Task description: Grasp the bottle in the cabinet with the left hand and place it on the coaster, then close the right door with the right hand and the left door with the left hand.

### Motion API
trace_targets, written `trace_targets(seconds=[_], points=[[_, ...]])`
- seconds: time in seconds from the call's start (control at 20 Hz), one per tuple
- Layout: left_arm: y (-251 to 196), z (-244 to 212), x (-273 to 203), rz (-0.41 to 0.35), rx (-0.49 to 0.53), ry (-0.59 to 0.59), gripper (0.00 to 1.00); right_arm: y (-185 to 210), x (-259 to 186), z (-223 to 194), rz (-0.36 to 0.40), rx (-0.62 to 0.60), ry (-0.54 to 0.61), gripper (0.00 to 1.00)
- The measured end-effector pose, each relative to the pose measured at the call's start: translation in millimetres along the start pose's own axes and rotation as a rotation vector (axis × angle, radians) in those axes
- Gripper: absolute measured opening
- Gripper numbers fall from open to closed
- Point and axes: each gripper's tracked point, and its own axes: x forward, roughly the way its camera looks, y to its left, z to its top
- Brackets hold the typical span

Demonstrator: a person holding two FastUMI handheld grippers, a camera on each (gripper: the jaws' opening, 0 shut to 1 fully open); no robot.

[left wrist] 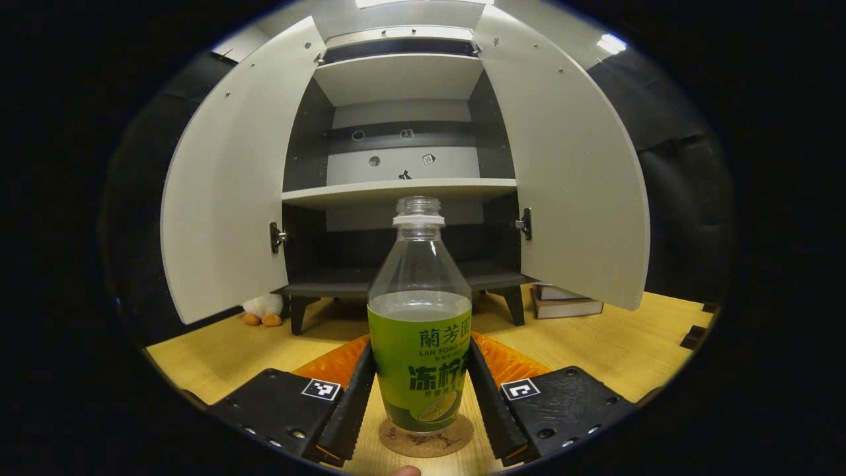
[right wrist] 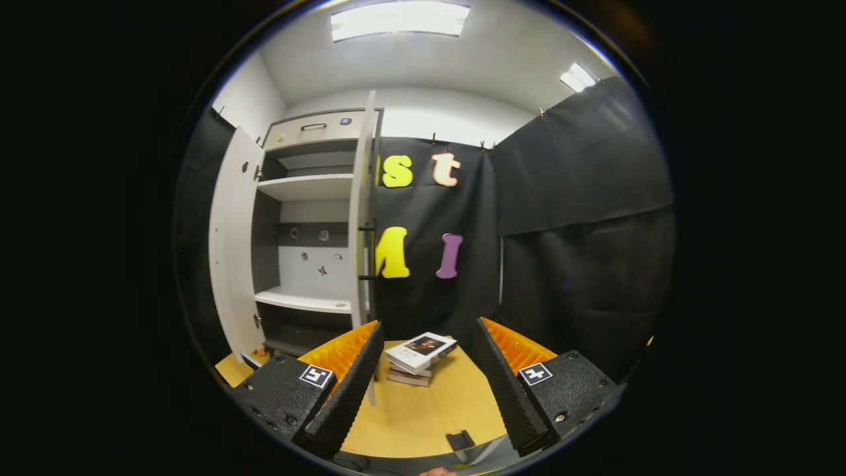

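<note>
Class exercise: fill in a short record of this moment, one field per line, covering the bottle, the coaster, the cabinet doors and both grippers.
bottle: upright on the coaster, uncapped, part full of green drink
coaster: round, on the wooden table
left gripper: fingers against both sides of the bottle
right gripper: open, holding nothing
left door: open
right door: open

A pale wood table point(left wrist: 595, 344) runs across the booth, with black cloth walls point(right wrist: 581, 218) hanging behind it and to the sides. Above the cloth, a white ceiling point(right wrist: 502, 59) carries two bright rectangular light panels point(right wrist: 400, 18). A stack of books point(right wrist: 418, 360) lies on the table near the black cloth, the top one white and turned askew. A small plush toy point(left wrist: 263, 309), white with orange feet, sits low on the table.
</note>
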Motion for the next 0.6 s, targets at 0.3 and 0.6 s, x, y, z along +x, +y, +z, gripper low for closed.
trace_targets(seconds=[0.3,0.6], points=[[-4.9,-16.8,-4.3,-0.014,-0.007,0.036,0.73,-8.1,0.0,3.2,-0.036,0.004,0.000,0.84],[-11.6,-15.0,-6.4,-0.083,-0.049,0.052,0.85,-4.7,3.7,3.0,-0.021,0.006,0.001,0.84]])
